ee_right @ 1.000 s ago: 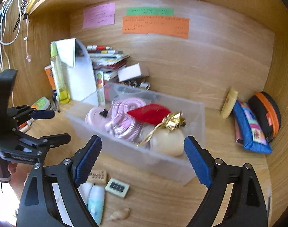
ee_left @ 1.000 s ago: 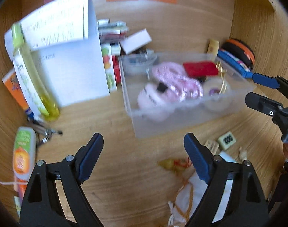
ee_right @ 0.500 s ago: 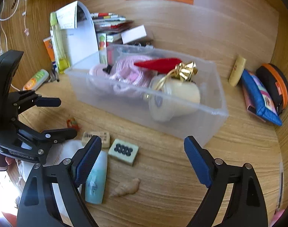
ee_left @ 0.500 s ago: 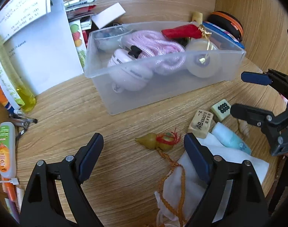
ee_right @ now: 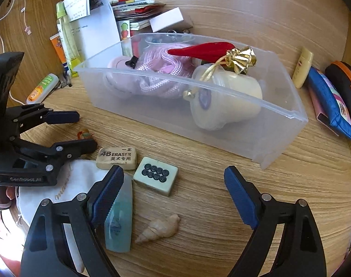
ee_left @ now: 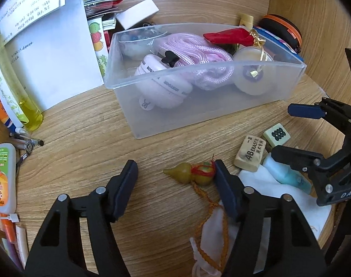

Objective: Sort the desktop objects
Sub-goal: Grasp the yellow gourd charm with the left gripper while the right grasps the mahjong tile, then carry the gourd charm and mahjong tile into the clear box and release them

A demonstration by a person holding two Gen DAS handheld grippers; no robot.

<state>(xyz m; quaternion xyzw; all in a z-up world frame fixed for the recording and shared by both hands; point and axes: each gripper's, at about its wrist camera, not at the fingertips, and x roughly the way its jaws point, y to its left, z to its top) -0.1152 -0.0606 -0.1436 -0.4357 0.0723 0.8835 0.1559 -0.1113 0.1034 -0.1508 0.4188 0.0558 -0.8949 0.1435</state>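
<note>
A clear plastic bin (ee_left: 221,113) (ee_right: 256,138) holds a pink rope, a white reel, a cream cup and a red chili charm. In front of it lie a yellow gourd charm (ee_left: 190,174) with orange cord, a 4B eraser (ee_left: 250,153) (ee_right: 116,158), a mahjong tile (ee_left: 276,135) (ee_right: 155,176), a blue tube (ee_right: 119,221), a seashell (ee_right: 159,229) and a white pouch (ee_left: 277,198). My left gripper (ee_left: 175,179) is open, its jaws either side of the gourd. My right gripper (ee_right: 173,183) is open above the tile and shell.
Papers (ee_left: 53,53), a yellow spray bottle (ee_left: 16,87) and stacked booklets stand at the back left. An orange-green tube (ee_left: 4,180) and pens lie at the left. A blue pouch (ee_right: 330,106) and black-orange case (ee_right: 346,85) sit at the right wall.
Both grippers have dropped lower and nearer the loose items in front of the bin. The left gripper's jaws now straddle the gourd charm and stand closer together.
</note>
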